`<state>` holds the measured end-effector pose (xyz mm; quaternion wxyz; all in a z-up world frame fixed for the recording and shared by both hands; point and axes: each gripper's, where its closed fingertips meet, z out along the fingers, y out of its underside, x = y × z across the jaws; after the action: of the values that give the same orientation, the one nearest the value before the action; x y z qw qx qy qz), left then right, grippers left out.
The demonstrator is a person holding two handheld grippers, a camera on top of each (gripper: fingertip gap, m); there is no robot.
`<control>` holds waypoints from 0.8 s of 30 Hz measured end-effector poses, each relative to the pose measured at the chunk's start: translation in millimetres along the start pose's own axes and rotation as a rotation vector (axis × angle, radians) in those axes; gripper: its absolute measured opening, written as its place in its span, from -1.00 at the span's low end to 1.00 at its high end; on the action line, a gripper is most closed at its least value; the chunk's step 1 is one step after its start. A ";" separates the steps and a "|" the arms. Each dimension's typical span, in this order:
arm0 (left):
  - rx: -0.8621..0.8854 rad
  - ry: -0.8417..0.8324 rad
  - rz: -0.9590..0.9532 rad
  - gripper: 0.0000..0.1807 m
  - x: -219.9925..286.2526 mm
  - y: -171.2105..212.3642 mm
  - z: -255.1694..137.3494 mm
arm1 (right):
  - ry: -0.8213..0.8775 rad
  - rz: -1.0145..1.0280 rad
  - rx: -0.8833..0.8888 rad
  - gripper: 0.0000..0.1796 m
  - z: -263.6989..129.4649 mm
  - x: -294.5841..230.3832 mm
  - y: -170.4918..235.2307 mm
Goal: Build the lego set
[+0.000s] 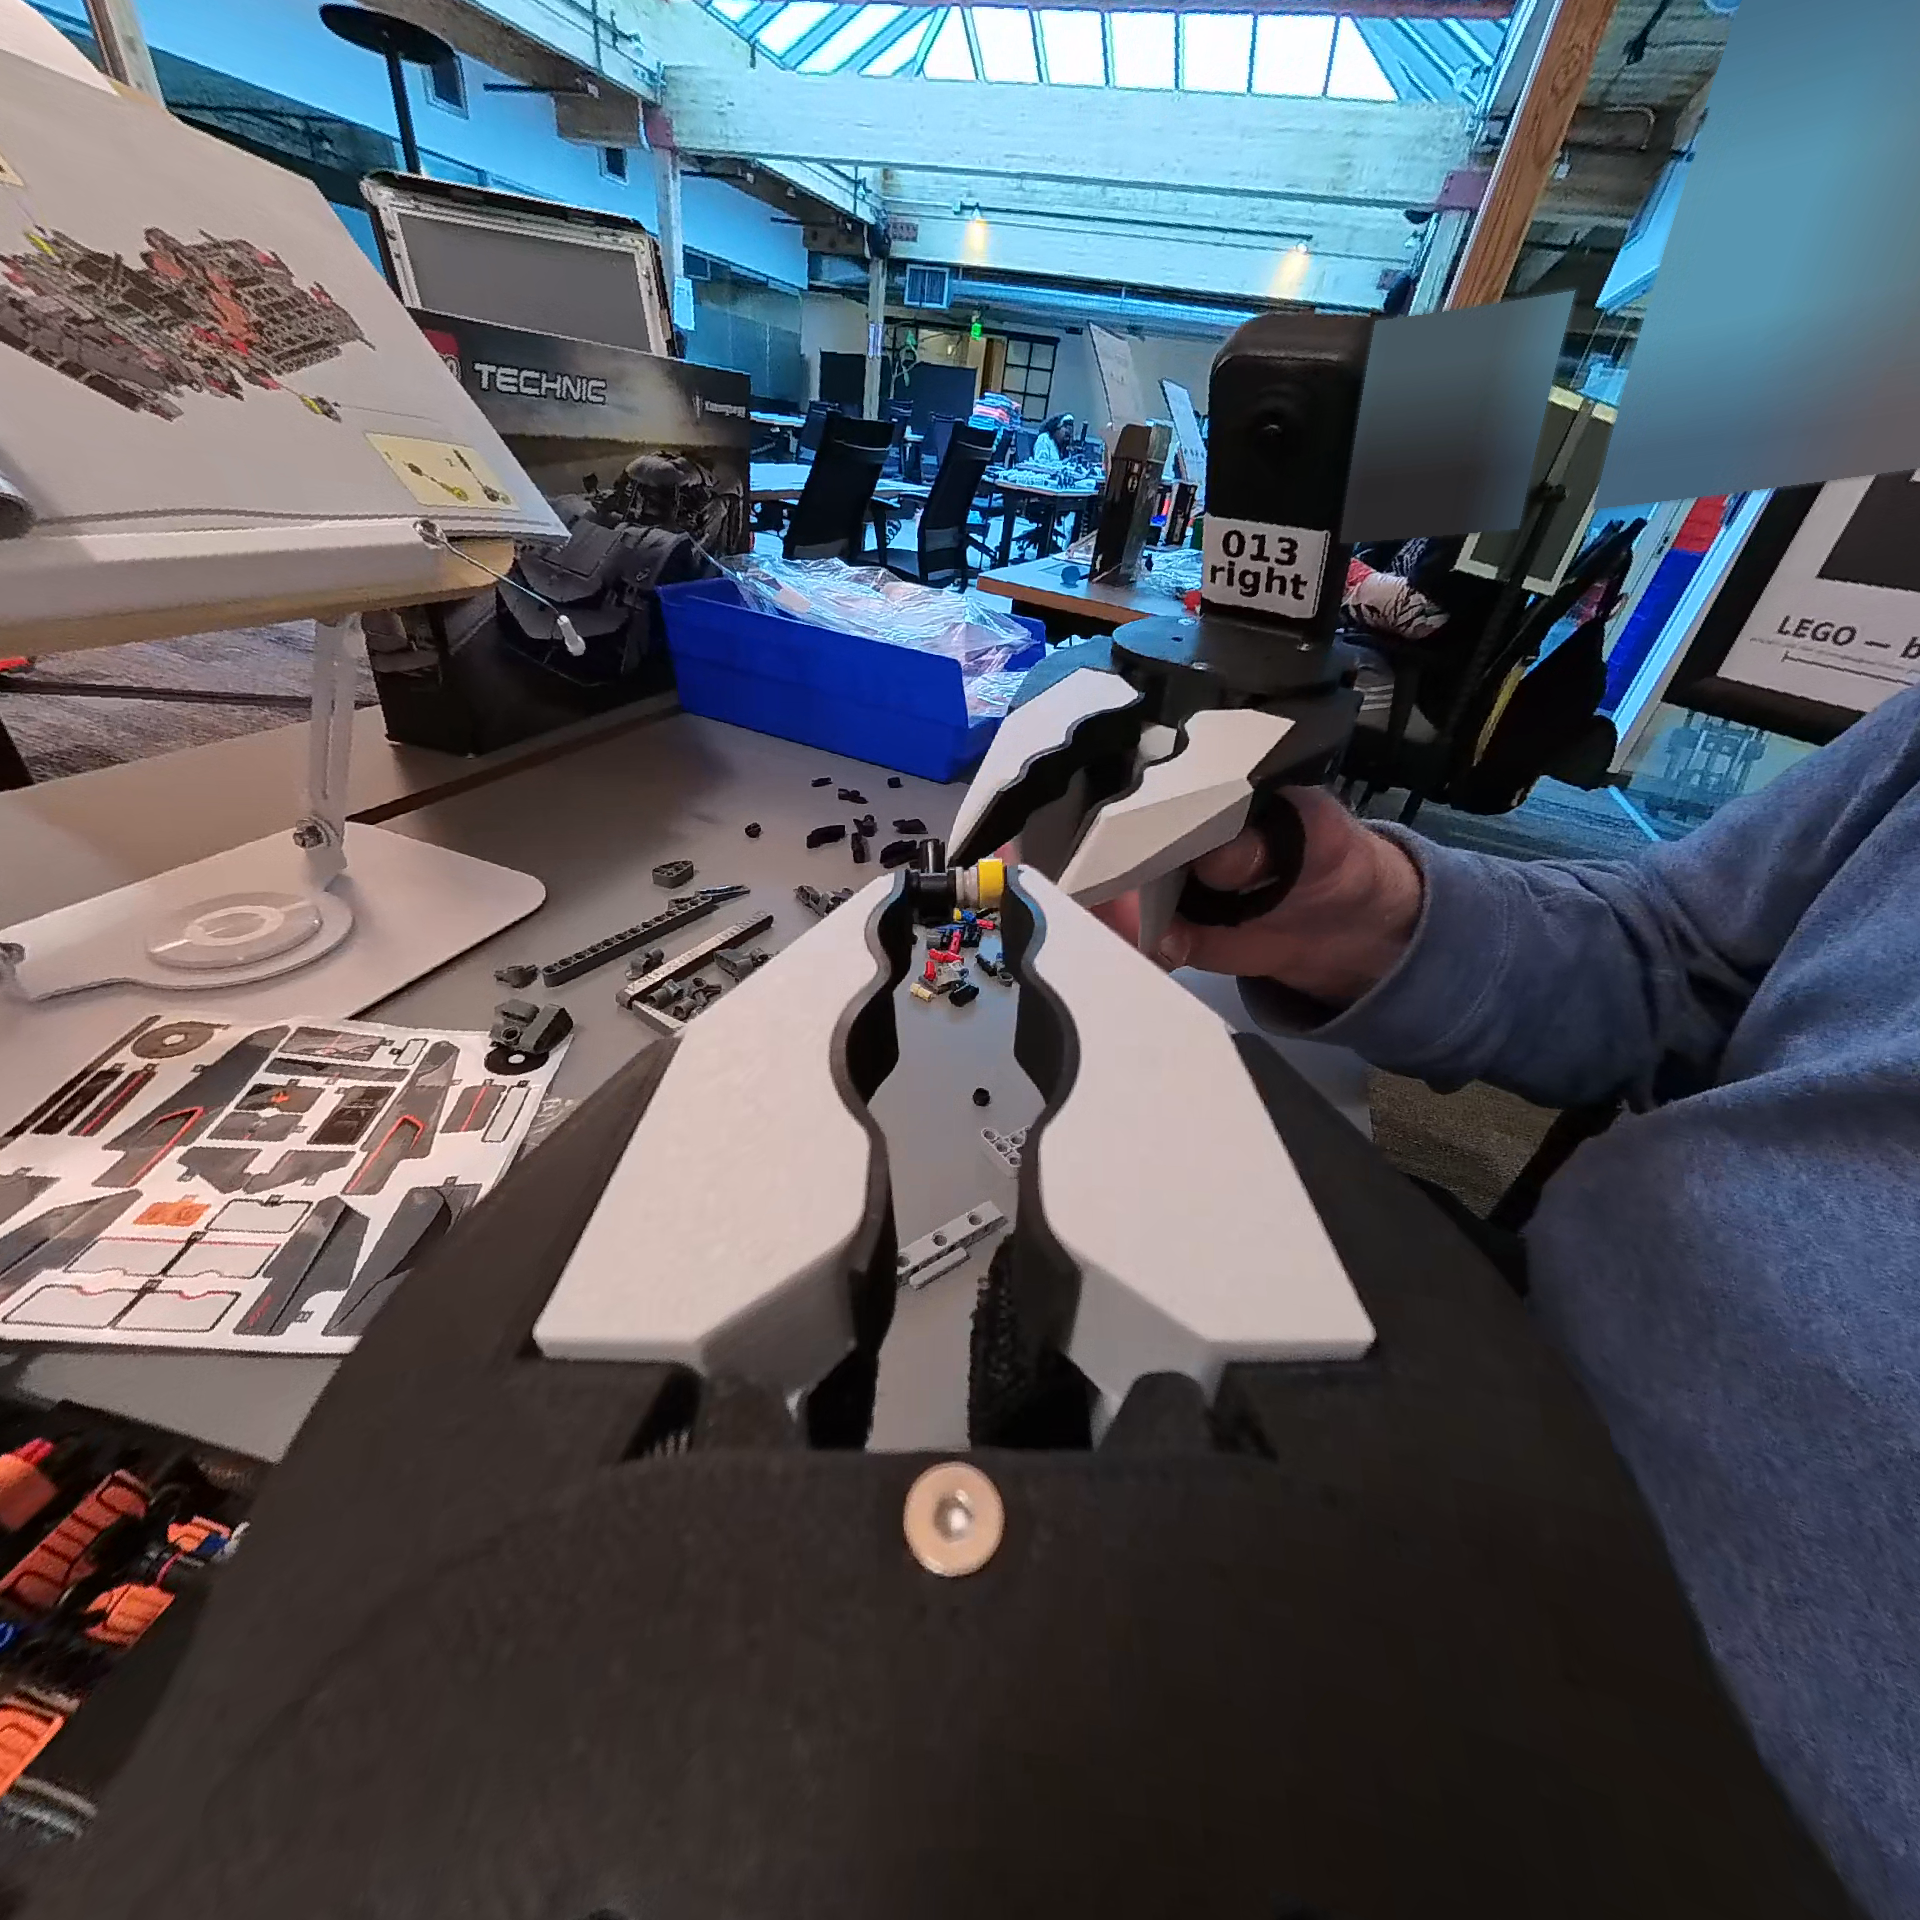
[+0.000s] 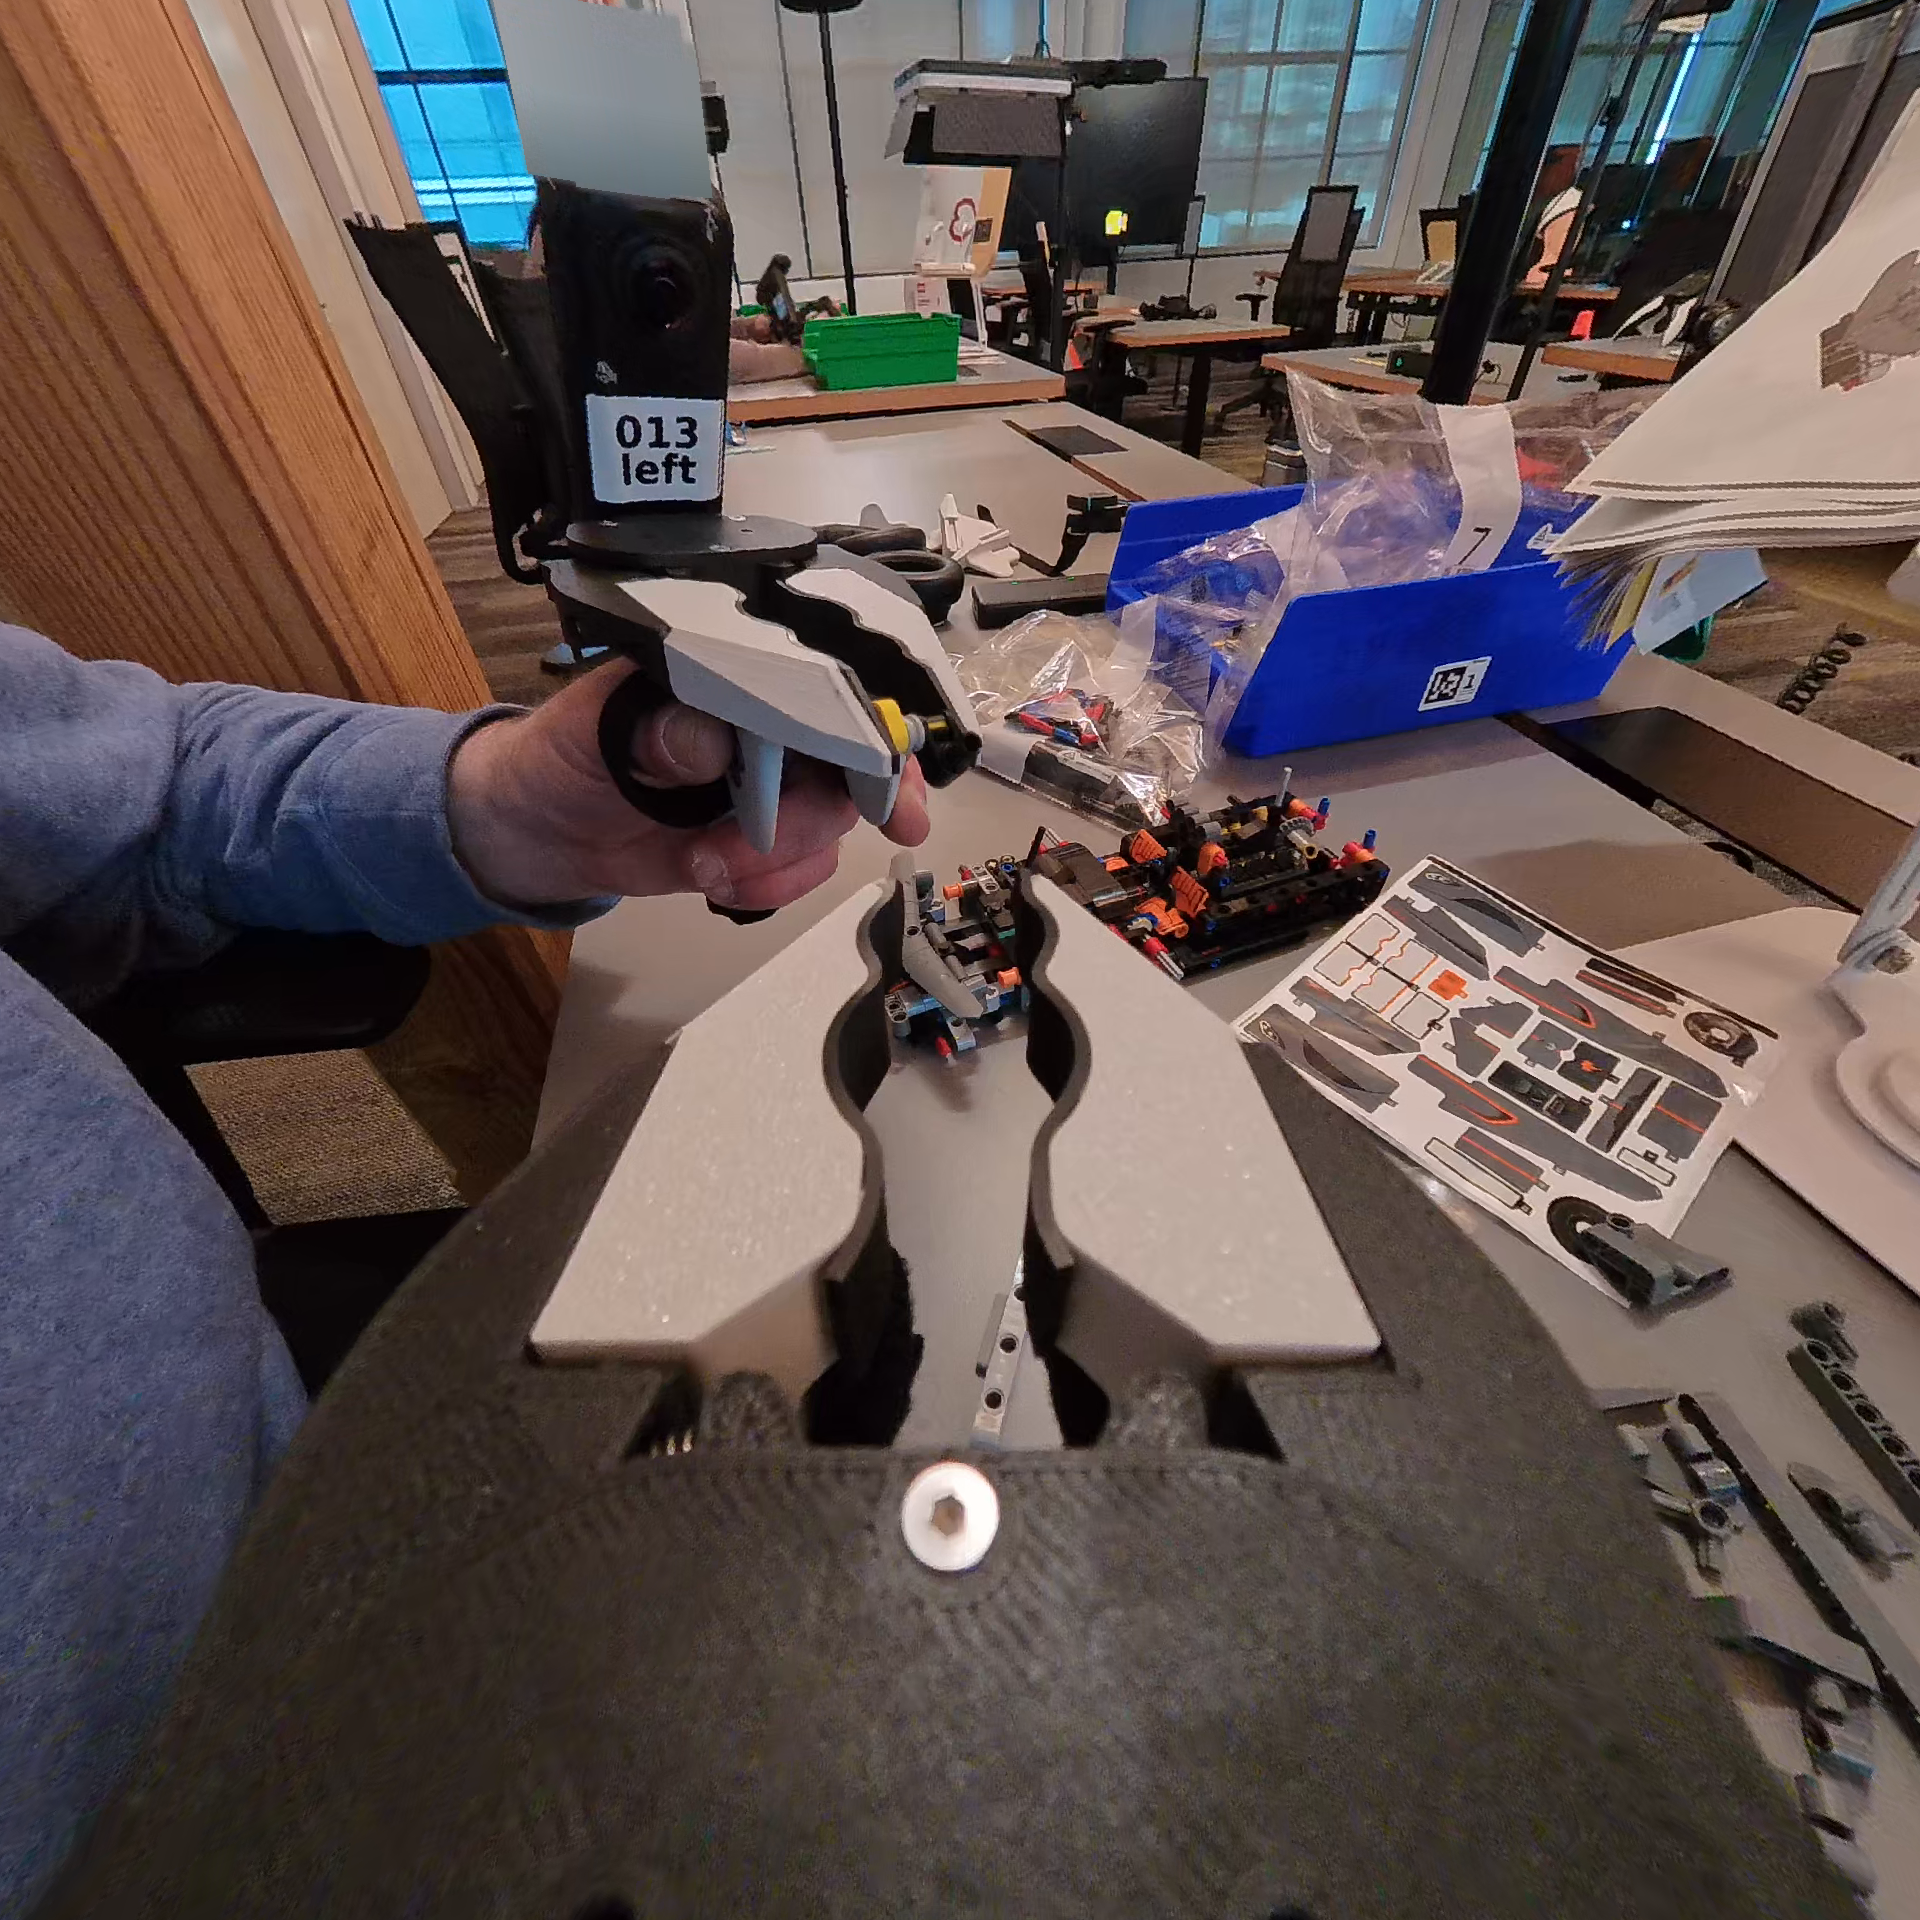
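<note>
My left gripper [image 1: 961, 888] is shut on a small yellow, grey and black Lego piece [image 1: 982, 881], held above the table. The right wrist view shows it at upper left [image 2: 930, 740] with the piece [image 2: 912, 730] at its tips. My right gripper [image 2: 956, 888] is open and empty, and its tips sit just beside the left gripper's tips [image 1: 1010, 875]. The black and orange Lego chassis [image 2: 1226, 883] lies on the grey table beyond the right gripper. Part of it shows between the right fingers.
A sticker sheet [image 1: 239, 1174] [image 2: 1507, 1049] lies on the table. Several loose dark beams and pins [image 1: 665, 935] [image 2: 1829, 1455] are scattered around. A blue bin [image 1: 831, 675] [image 2: 1382, 644] with plastic bags stands at the back. An instruction booklet on a stand [image 1: 208, 343] and the set's box [image 1: 582, 468] stand at left. The grippers are tip to tip, or close to it.
</note>
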<state>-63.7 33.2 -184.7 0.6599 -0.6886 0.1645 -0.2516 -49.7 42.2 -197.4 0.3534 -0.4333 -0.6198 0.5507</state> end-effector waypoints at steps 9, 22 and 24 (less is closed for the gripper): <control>0.016 0.020 -0.028 -0.84 1.9 -2.1 1.3 | -0.001 -0.003 -0.001 -0.81 0.9 -0.9 1.0; 0.030 0.052 -0.064 -0.84 7.3 -1.8 4.6 | 0.011 -0.019 -0.003 -0.80 1.8 -1.3 1.4; 0.032 0.055 -0.069 -0.84 8.1 -1.1 5.5 | 0.014 -0.024 0.000 -0.80 1.9 -1.9 0.9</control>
<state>-54.0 33.4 -182.6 0.6569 -0.6762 0.1547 -0.2955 -50.6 39.8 -198.5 0.3644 -0.4294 -0.6225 0.5434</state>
